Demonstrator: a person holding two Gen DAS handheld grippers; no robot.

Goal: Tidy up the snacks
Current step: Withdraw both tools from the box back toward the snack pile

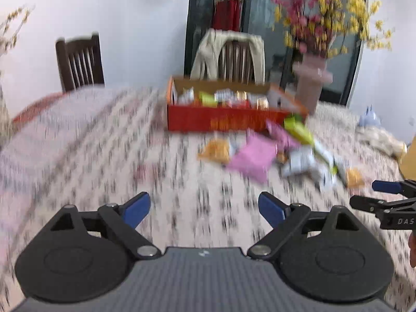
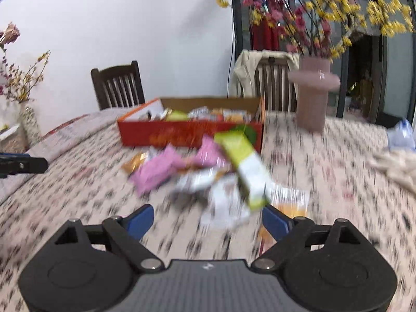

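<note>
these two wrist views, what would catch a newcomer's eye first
The red box of snacks at mid-table, with a loose heap of packets in front, a pink packet and a green-and-white packet brightest. Behind and right stands a pink vase of yellow and pink blossoms.

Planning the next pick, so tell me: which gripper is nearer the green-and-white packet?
Right. The right gripper has the green-and-white packet just ahead of its open fingers; the left gripper sits farther back, off to the packet's left.

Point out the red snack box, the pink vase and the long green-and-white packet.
red snack box [image 2: 189,136]: right wrist view, on its front wall.
pink vase [image 2: 312,98]: right wrist view, on its body.
long green-and-white packet [image 2: 247,166]: right wrist view, on its middle.
</note>
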